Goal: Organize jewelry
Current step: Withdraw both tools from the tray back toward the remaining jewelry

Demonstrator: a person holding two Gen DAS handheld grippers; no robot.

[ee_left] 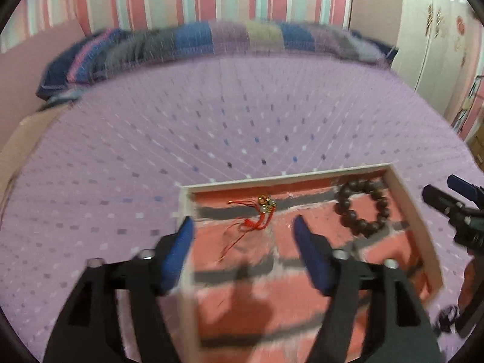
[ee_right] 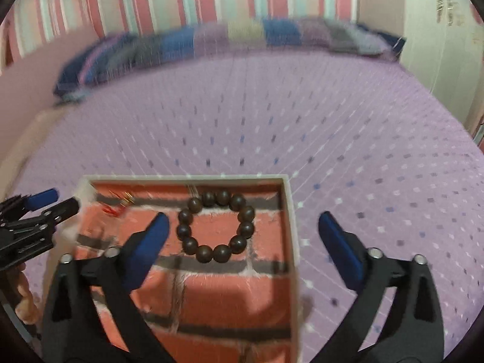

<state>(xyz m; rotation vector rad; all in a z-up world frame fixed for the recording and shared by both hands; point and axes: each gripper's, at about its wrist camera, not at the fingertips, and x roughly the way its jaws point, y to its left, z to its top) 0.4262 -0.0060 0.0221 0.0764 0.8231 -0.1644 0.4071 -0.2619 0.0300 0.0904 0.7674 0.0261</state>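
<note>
A white-rimmed box (ee_left: 287, 177) lined with a red brick pattern lies on the purple bedspread. Inside it, at the far left, is a red string charm (ee_left: 263, 211) with a gold bead. A dark wooden bead bracelet (ee_left: 361, 208) rests at the far right. My left gripper (ee_left: 243, 220) hovers open above the charm with nothing between its blue pads. In the right wrist view my right gripper (ee_right: 243, 216) stands wide open over the box (ee_right: 187, 177), the bracelet (ee_right: 216, 227) lying flat below between its fingers and untouched. The charm (ee_right: 118, 205) shows blurred at the box's left.
The purple dotted bedspread (ee_left: 211, 127) stretches all around the box. A patchwork quilt (ee_left: 211, 39) lies along the far edge under a striped wall. A pale wardrobe (ee_left: 435, 30) stands at the right. Each gripper appears at the edge of the other's view.
</note>
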